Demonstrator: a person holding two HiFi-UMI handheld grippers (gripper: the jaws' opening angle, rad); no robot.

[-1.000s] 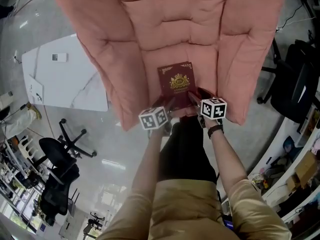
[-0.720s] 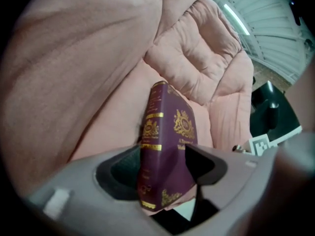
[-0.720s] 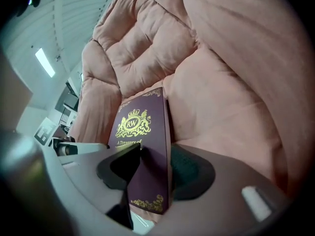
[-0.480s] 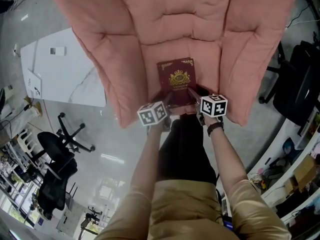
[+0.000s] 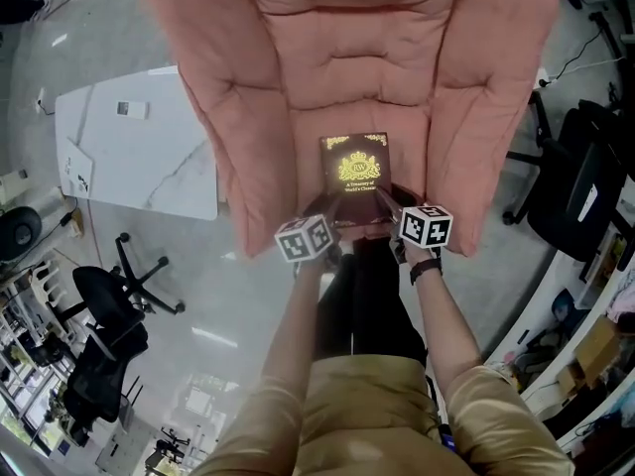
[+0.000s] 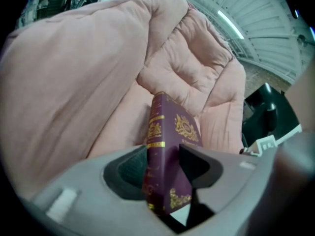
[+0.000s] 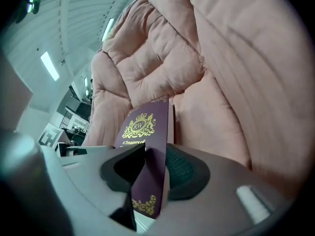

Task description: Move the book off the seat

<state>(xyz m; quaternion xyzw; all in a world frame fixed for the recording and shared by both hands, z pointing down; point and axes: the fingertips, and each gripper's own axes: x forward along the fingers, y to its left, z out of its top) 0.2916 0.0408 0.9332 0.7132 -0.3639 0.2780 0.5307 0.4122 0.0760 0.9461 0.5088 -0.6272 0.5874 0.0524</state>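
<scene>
— Place of the dark red hardcover book with the gold crest (image 5: 359, 172)?
— At the front edge of the seat (image 5: 347, 107) of the pink padded armchair (image 5: 298, 28), about midway between the two armrests. Tilted, with the crest cover turned upward and the near edge up at the grippers. Cannot tell whether the far edge rests on the cushion.
— State of the left gripper (image 5: 332, 221)?
— At the near-left corner of the book, on the spine side. Jaws closing, with the book between them: one pad laid on the back cover just beside the gold-banded spine, the other on the front cover. Tight on both sides, so pinching the book.
— And the right gripper (image 5: 389, 206)?
— At the near-right corner, near the left one but apart from it. Jaws closing too, again with the book between them: one pad on the crest cover, the other on the back cover. Pressed on both faces, so holding.
— Anything else around?
— Beyond the armrest on the person's left side, a white marble-pattern table top (image 5: 139, 162) with a small pale flat object on it, too small to name. Nearer, on the glossy grey floor (image 5: 228, 315), a black office swivel chair (image 5: 109, 305). Well apart from the other armrest, another black chair (image 5: 585, 186).
</scene>
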